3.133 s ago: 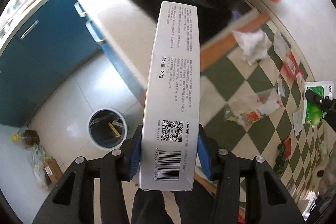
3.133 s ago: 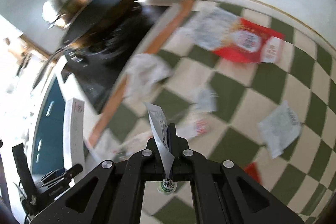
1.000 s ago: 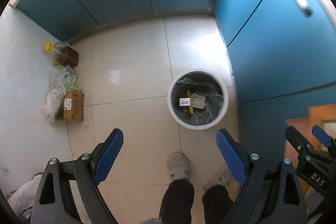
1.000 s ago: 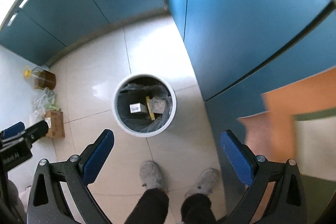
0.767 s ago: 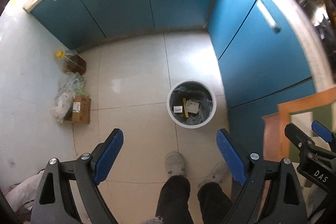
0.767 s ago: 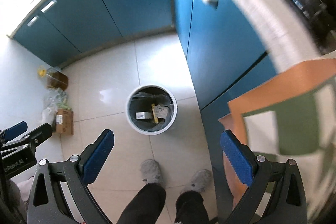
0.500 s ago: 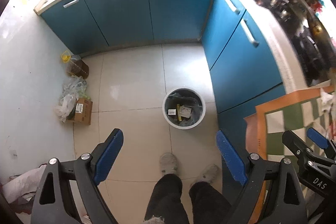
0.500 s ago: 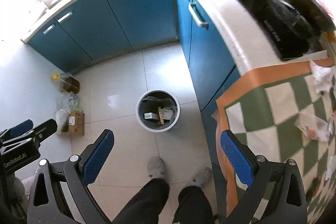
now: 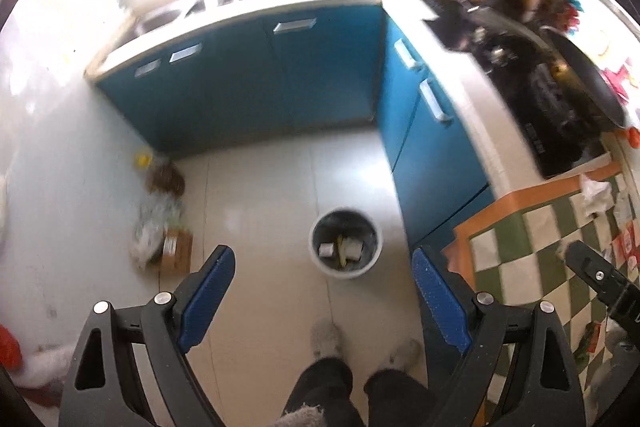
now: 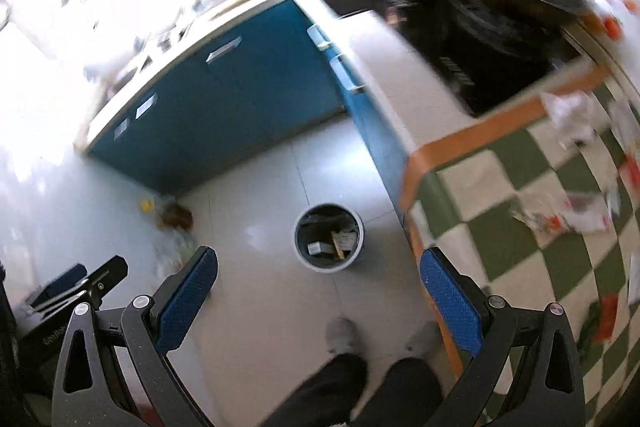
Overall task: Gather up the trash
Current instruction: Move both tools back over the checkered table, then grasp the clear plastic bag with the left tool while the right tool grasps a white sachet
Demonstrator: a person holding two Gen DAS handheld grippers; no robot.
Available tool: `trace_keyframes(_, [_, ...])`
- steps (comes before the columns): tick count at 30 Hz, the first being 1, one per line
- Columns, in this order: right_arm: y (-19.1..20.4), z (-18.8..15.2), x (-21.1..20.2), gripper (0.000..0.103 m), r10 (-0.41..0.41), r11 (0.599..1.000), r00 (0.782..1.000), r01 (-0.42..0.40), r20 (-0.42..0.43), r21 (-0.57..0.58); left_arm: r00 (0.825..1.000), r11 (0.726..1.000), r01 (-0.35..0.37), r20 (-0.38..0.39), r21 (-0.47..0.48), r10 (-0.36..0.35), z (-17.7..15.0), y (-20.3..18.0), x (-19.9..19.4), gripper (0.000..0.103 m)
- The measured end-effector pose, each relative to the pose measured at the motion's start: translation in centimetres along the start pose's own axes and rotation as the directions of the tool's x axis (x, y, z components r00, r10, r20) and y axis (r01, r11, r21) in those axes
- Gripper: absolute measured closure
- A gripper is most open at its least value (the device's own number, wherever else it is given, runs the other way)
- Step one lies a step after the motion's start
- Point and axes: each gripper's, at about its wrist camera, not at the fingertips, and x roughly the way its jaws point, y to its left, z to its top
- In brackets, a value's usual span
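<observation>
1. Bin (image 9: pixel 345 245) (image 10: pixel 329 237): round, white-rimmed, dark-lined, standing on the pale floor (image 9: pixel 260 195) far below and ahead of both grippers; in each wrist view it appears between the fingers. Inside lie a small white box, a yellow strip and a paper piece.
2. Left gripper (image 9: pixel 323 291): jaws spread wide, nothing between the blue pads (image 9: pixel 208 291); the bin sits ahead, slightly toward its right finger.
3. Right gripper (image 10: pixel 318 293): jaws likewise wide and empty, blue pads (image 10: pixel 450 301) well apart; the bin lies ahead near the midline. The left gripper's tip shows at its lower left.
4. Trash (image 10: pixel 560 211): wrappers and crumpled paper scattered on the green-and-white checked cloth (image 10: pixel 500 239) to the right of both grippers; details blurred.
5. Person's legs and grey slippers (image 9: pixel 326 337): directly below the grippers, nearer than the bin.
6. Blue cabinets (image 9: pixel 256 83): beyond the bin and along its right side, meeting in a corner.
7. Cardboard box (image 9: pixel 176 255), bags and a bottle: on the floor to the left of the bin, against the wall.
8. Stove (image 10: pixel 480 35): dark, beyond the cloth at upper right.
</observation>
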Motion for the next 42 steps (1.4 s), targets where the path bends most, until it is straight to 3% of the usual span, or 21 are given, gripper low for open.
trace_keyframes(5, [-10.5,-0.4,-4.5,0.001,-0.11,0.968,0.991,0.091,0.071,0.235,0.998,0.987,0.012,0.053,0.159,-0.021,1.4,-8.9,-0.6,0.012])
trace_keyframes(8, [-18.6,-2.5,-6.1,0.001,-0.207,0.898,0.978,0.175,0.037,0.403,0.998,0.956,0.046,0.032,0.291,-0.058,1.4,-15.0,0.4,0.012])
trace_keyframes(11, [-26.2,-5.4,-6.8,0.001,-0.256,0.8,0.966,0.228,-0.028,0.555,0.997,0.883,0.071,-0.004,0.463,-0.078,0.4,-22.4,2.1,0.012])
trace_keyframes(15, [-33.9,-9.0,-7.3,0.001,-0.306,0.684,0.947,0.289,-0.095,0.669,0.986,0.755,0.167,-0.123,0.634,-0.115,-1.8,-31.6,5.1,0.012])
trace_keyframes(18, [-38.4,-10.9,-7.6,0.001,-0.323,0.623,0.938,0.309,-0.123,0.719,0.97,0.66,0.235,-0.215,0.714,-0.113,-3.8,-36.8,7.1,0.012])
trace_keyframes(21, [-41.5,-11.9,-7.5,0.001,-0.329,0.597,0.935,0.313,-0.13,0.739,0.951,0.602,0.29,-0.293,0.744,-0.096,-5.3,-40.3,9.1,0.012])
trace_keyframes(22, [-42.5,-12.0,-7.5,0.001,-0.333,0.59,0.933,0.317,-0.133,0.743,0.945,0.595,0.304,-0.314,0.744,-0.09,-5.6,-41.2,9.7,0.012])
trace_keyframes(25, [-44.4,-11.5,-7.3,0.001,-0.35,0.585,0.926,0.331,-0.138,0.741,0.929,0.612,0.336,-0.361,0.716,-0.088,-5.6,-42.8,11.2,0.016])
trace_keyframes(27, [-45.7,-10.5,-6.7,0.001,-0.351,0.591,0.927,0.331,-0.134,0.735,0.914,0.64,0.365,-0.391,0.676,-0.108,-5.1,-43.1,11.8,0.043])
trace_keyframes(28, [-46.1,-10.0,-6.4,0.001,-0.353,0.593,0.926,0.333,-0.135,0.733,0.907,0.655,0.381,-0.4,0.652,-0.13,-4.8,-43.1,11.8,0.051])
trace_keyframes(30, [-47.2,-8.8,-5.1,0.001,-0.356,0.604,0.923,0.345,-0.144,0.719,0.913,0.668,0.373,-0.384,0.644,-0.139,-4.2,-43.2,11.5,0.092])
trace_keyframes(33, [-47.9,-7.4,-3.3,0.002,-0.367,0.614,0.916,0.371,-0.164,0.697,0.919,0.689,0.355,-0.37,0.632,-0.134,-3.4,-43.0,11.3,0.1])
trace_keyframes(35, [-48.0,-6.7,-2.1,0.017,-0.387,0.617,0.9,0.416,-0.203,0.668,0.927,0.696,0.338,-0.35,0.633,-0.132,-3.1,-42.7,11.0,0.1])
trace_keyframes(36, [-47.5,-6.3,-1.8,0.02,-0.423,0.626,0.882,0.45,-0.207,0.637,0.927,0.702,0.338,-0.348,0.626,-0.136,-2.7,-42.2,10.8,0.101])
trace_keyframes(37, [-47.1,-6.0,-1.6,0.031,-0.451,0.633,0.868,0.475,-0.208,0.611,0.928,0.708,0.337,-0.344,0.621,-0.14,-2.6,-42.1,10.5,0.101])
trace_keyframes(38, [-46.6,-5.7,-1.6,0.053,-0.489,0.635,0.847,0.509,-0.208,0.582,0.932,0.712,0.331,-0.333,0.62,-0.144,-2.4,-41.8,10.0,0.101])
trace_keyframes(41, [-45.9,-5.5,-1.8,0.086,-0.498,0.651,0.85,0.498,-0.173,0.572,0.938,0.722,0.324,-0.309,0.612,-0.159,-1.7,-40.9,8.4,0.101])
trace_keyframes(42, [-45.8,-5.6,-2.1,0.087,-0.495,0.653,0.855,0.486,-0.158,0.581,0.937,0.728,0.327,-0.305,0.603,-0.168,-1.5,-40.4,7.9,0.101])
